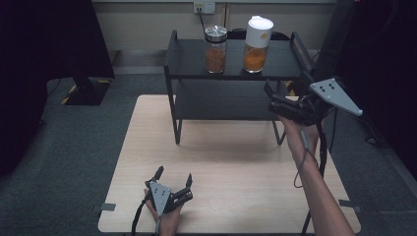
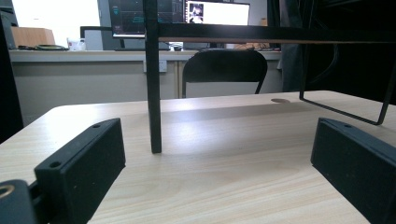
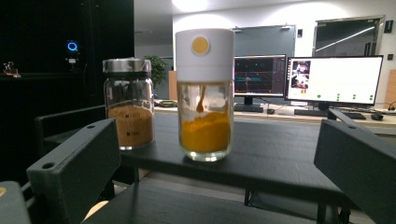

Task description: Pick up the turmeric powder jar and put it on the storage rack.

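Shelf-top white-lidded jar (image 3: pixel 204 93) sits ahead of the right gripper (image 1: pixel 275 98), apparently untouched; both grippers' jaws spread.

Near half of table (image 1: pixel 231 196) seen bare; open passage from 6 o'clock up to rack (image 1: pixel 231 61). Way toward 12 o'clock blocked by rack legs; front left leg (image 2: pixel 152 84) seen straight ahead of left gripper (image 1: pixel 173 178). Rack top occupied by brown-filled jar (image 1: pixel 215 49) and white-capped jar (image 1: pixel 256 44), narrow gap left between them. Right gripper (image 1: pixel 269 92) held at rack's 3 o'clock edge, fingers spread wide.
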A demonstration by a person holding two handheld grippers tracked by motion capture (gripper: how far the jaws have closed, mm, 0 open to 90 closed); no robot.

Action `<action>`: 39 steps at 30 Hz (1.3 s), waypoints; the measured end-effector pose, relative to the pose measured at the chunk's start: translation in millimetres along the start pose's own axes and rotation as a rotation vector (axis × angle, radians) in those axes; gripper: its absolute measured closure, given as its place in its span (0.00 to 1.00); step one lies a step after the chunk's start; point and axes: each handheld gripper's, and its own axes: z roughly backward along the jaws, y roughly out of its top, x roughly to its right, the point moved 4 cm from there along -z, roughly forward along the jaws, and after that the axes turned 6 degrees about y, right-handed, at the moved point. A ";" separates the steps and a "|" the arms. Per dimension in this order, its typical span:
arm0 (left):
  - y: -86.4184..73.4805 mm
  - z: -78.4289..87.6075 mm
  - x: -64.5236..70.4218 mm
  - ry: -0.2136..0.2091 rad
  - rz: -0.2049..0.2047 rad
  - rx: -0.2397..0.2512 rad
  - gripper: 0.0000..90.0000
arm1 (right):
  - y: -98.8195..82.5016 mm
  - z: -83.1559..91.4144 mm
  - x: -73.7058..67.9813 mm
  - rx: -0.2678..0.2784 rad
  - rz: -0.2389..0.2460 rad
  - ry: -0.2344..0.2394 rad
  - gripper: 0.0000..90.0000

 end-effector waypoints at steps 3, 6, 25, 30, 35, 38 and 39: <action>0.0 0.0 -0.1 -0.001 0.000 0.000 0.03 | -9.6 7.7 -0.8 -0.003 0.002 -0.003 0.00; 0.0 0.0 -0.1 -0.001 0.000 0.000 0.03 | -20.8 14.7 -2.7 -0.003 0.006 -0.004 0.00; -0.1 0.0 0.1 0.000 0.001 0.000 0.02 | -114.4 56.8 -22.5 0.008 -0.043 -0.020 0.00; -0.1 0.0 0.0 0.000 0.001 0.000 0.02 | -149.8 70.2 -28.3 -0.016 -0.016 -0.088 0.00; 0.0 0.0 0.0 0.000 0.000 0.000 0.02 | -179.7 81.7 -26.2 -0.057 -0.050 -0.139 0.00; -0.1 0.0 0.2 0.001 0.000 0.000 0.02 | -193.9 87.8 -27.2 -0.077 -0.051 -0.154 0.00; -0.1 0.0 0.2 0.001 0.000 0.001 0.02 | -198.7 89.6 -27.8 -0.081 -0.063 -0.158 0.00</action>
